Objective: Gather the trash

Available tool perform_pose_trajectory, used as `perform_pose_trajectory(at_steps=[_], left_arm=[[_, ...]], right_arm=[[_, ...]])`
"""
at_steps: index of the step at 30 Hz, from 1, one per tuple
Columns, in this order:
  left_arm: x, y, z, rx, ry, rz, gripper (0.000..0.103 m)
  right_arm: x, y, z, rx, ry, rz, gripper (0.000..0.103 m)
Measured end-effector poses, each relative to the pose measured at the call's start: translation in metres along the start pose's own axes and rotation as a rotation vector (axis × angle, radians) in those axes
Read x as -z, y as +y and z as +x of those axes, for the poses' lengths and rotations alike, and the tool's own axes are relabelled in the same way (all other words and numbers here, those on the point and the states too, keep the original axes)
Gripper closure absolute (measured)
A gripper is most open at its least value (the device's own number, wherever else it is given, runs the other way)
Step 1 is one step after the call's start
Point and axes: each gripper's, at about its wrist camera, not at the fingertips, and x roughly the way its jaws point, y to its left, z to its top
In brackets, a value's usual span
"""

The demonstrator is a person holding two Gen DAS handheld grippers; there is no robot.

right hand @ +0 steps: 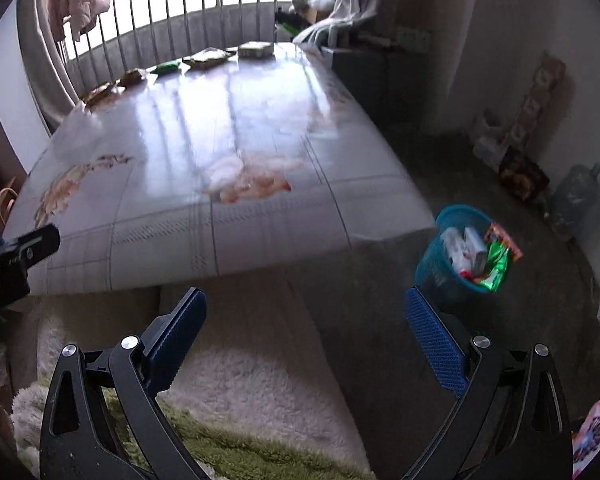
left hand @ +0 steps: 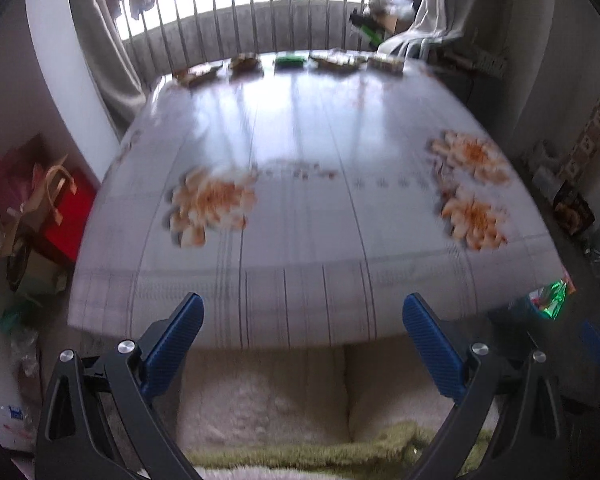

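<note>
Left tool (left hand: pixel 302 314): jaws spread wide, nothing between the blue pads (left hand: pixel 172 344); it hangs over the near edge of the desk, above a pale fluffy cushion.
Right tool (right hand: pixel 305 310): jaws likewise spread wide and empty; it sits off the desk's near right corner, over the floor and the cushion edge.
Cushion (left hand: pixel 268 396): cream pile, directly under both tools, with a green shaggy cover (right hand: pixel 236 448) nearer the cameras.
Desk (left hand: pixel 300 240): covered by a glossy white cloth with grey lines and orange flower prints; its middle is bare and reflects the window bars.
Trash on desk (left hand: pixel 336 60): a row of flat wrappers along the far edge, just in front of the railing; one is green (left hand: pixel 289 60), the others brownish. Detail is blurred.
Basket (right hand: pixel 456 248): teal mesh bin on the floor, just beside the desk's near right corner and ahead of the right tool's right finger.
Basket contents (right hand: pixel 496 260): a shiny green and red packet leaning over the rim, with whitish cartons beside it.
Far side: metal railing (left hand: pixel 260 16) with bright daylight behind; curtains at both ends.
Left floor: red bag (left hand: pixel 66 216) and assorted clutter against the wall.
Right floor: a large clear water bottle (right hand: pixel 576 200) and boxes along the wall, well apart from the basket.
</note>
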Motion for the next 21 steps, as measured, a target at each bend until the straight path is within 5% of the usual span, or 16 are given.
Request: perform_pose_trajectory(at_steps=[21], left_arm=[[-0.002, -0.030, 0.012, -0.027, 0.053, 0.073, 0.005]], right_arm=[[-0.002, -0.027, 0.015, 0.060, 0.013, 0.020, 0.008]])
